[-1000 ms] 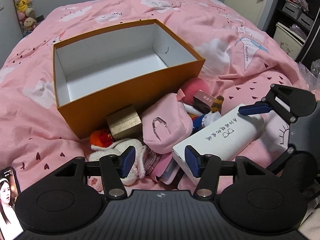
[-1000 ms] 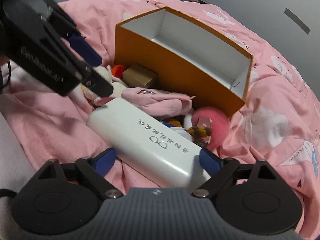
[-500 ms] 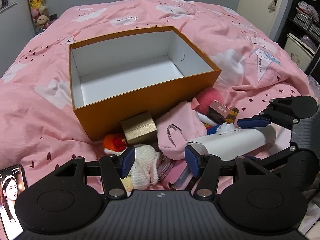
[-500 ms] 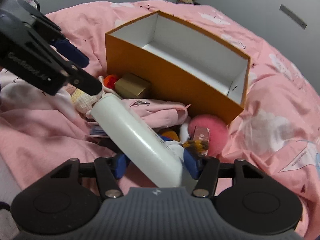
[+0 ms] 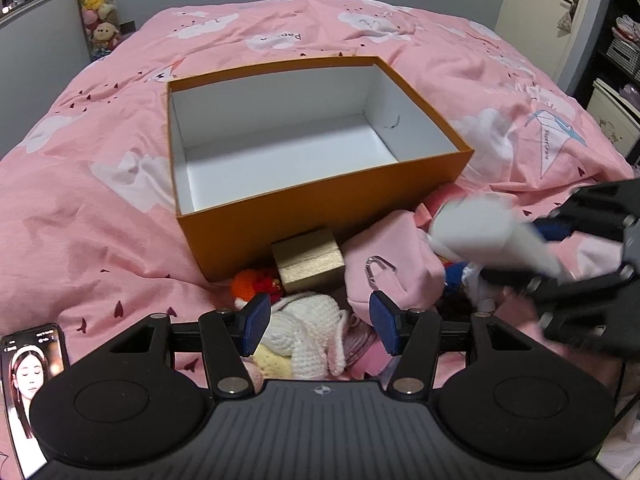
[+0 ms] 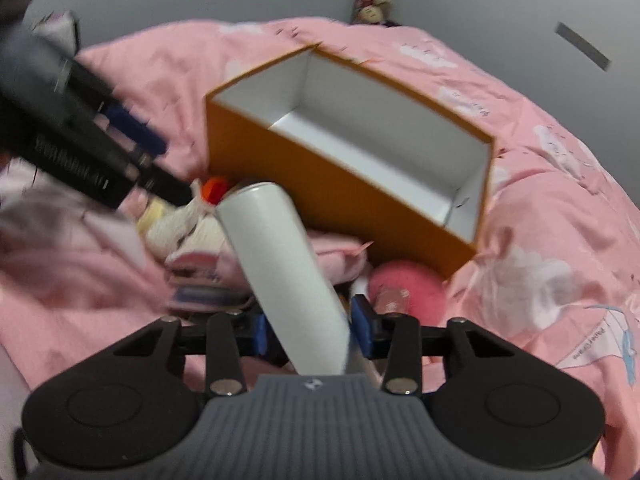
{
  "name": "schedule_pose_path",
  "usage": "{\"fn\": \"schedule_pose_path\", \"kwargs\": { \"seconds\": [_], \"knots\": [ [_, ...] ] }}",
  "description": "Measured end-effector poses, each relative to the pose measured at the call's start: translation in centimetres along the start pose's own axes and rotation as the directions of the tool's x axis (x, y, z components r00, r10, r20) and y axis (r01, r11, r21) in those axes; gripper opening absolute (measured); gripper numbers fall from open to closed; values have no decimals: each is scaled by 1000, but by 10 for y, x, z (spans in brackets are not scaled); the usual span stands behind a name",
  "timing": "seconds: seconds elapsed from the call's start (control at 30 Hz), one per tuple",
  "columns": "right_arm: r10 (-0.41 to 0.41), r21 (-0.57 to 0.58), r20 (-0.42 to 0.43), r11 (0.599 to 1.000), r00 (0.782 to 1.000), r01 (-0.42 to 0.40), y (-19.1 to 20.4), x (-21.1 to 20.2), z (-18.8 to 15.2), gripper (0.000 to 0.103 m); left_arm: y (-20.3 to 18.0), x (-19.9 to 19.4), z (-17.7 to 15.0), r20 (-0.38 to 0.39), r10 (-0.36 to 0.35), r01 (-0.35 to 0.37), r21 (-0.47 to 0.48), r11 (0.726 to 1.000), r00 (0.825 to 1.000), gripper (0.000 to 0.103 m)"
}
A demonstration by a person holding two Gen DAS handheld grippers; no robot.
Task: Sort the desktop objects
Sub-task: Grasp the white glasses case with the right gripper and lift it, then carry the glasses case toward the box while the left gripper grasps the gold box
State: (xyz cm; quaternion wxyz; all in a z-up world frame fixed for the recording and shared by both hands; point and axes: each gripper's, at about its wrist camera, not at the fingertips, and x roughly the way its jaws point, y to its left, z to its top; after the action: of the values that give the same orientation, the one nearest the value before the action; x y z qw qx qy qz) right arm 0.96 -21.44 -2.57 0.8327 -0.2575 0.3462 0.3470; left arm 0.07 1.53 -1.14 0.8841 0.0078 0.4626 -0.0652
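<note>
1. Nearest the left gripper (image 5: 318, 330), its blue fingers (image 5: 254, 328) stand wide apart with nothing pressed between them; they hang over a white crocheted toy (image 5: 310, 326) in the clutter
2. The right gripper (image 6: 310, 330) has the white case (image 6: 282, 268) between its fingers (image 6: 362, 326), which are closing and sit against the case's sides near its lower end; the case tilts up and away from the gripper, its rounded far end raised above the pile. In the left wrist view the same case (image 5: 484, 236) is blurred and reaches in from the right
3. The pile lies between the grippers and the near wall of the box: a pink pouch (image 5: 386, 268) with a metal clip, a gold cube box (image 5: 308, 258) touching the box's wall, an orange-red knitted thing (image 5: 254, 282) just beside it, and a round pink plush (image 6: 408, 286) at the box's near right corner
4. The orange box (image 5: 320, 204) stands open, its white inside empty and its rim clear all round, so there is free room above it
5. To the left of the left gripper a phone (image 5: 28, 384) lies with its screen lit
6. Everything rests on a bed under a pink quilt (image 5: 100, 184) with cloud prints, rumpled near the pile and smoother beyond the box
7. Far off, stuffed toys (image 5: 98, 4) hang by the grey wall and a door (image 5: 556, 12) stands at the right
</note>
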Motion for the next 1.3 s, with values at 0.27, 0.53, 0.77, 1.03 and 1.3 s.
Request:
{"fn": "schedule_pose_path", "kwargs": {
  "seconds": [0.27,0.53,0.77,1.03,1.3],
  "knots": [
    [-37,132,56,991,998,29,-32,-3,16,33,14,-1,4,12,23,-23,-34,999,1000,65],
    [-19,272,27,962,999,11,-57,27,7,33,17,-2,3,25,-37,38,-26,999,999,62],
    [21,337,21,941,1000,-27,-61,24,-8,36,3,2,-2,-8,-72,72,54,996,997,59],
    [9,347,29,938,1000,-19,-61,18,-11,32,24,26,6,-26,-47,45,-74,996,999,59],
    [31,280,87,959,996,-55,-60,9,20,31,19,65,23,-53,-34,27,-129,991,998,68]
  ]
}}
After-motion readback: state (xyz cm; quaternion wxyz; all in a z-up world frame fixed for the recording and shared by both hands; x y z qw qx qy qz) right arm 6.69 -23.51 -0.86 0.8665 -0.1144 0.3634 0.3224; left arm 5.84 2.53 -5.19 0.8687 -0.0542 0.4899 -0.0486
